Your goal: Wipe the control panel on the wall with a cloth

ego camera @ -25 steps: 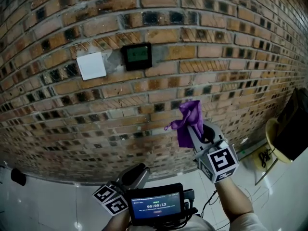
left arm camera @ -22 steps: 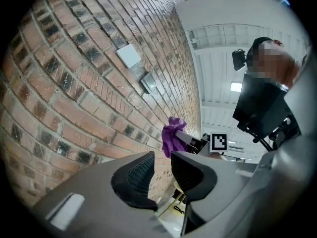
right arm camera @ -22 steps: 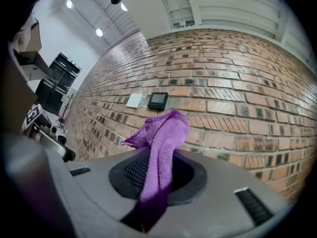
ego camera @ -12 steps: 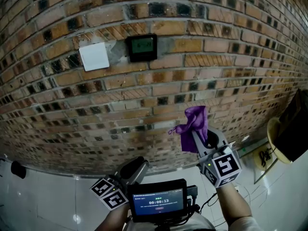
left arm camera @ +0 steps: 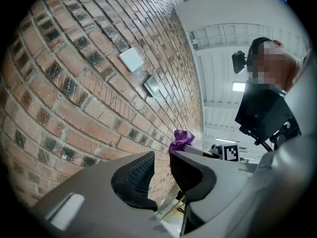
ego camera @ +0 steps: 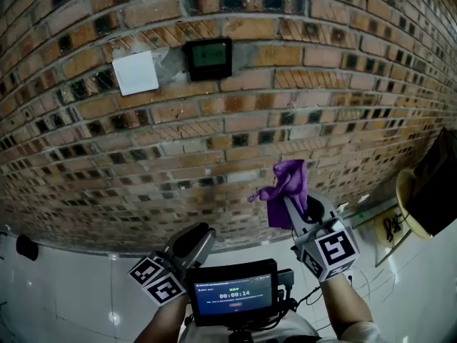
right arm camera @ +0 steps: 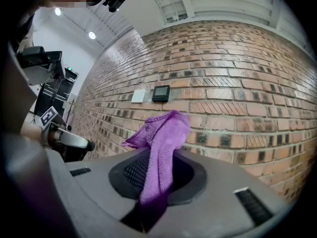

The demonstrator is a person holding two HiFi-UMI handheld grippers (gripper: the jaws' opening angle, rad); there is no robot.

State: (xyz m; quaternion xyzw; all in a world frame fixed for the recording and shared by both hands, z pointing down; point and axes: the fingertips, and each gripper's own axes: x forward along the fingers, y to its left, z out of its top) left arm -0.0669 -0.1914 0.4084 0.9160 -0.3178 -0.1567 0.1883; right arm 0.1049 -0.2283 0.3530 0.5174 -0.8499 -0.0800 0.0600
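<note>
The black control panel with a greenish display hangs high on the brick wall, beside a white cover plate. It is also visible in the left gripper view as the panel and in the right gripper view as the panel. My right gripper is well below and right of the panel, shut on a purple cloth. The cloth stands up out of the right gripper and flops over. My left gripper is low near my body; the left gripper has its jaws nearly together with nothing between them.
The brick wall fills most of the head view. A handheld screen sits at my chest. At the right are a dark box and a pale round object with cables. A white tiled floor lies below, with a small black object.
The panel now sits higher in the head view. My right gripper with the cloth is a little lower and farther from the panel. The left gripper has drifted slightly left.
</note>
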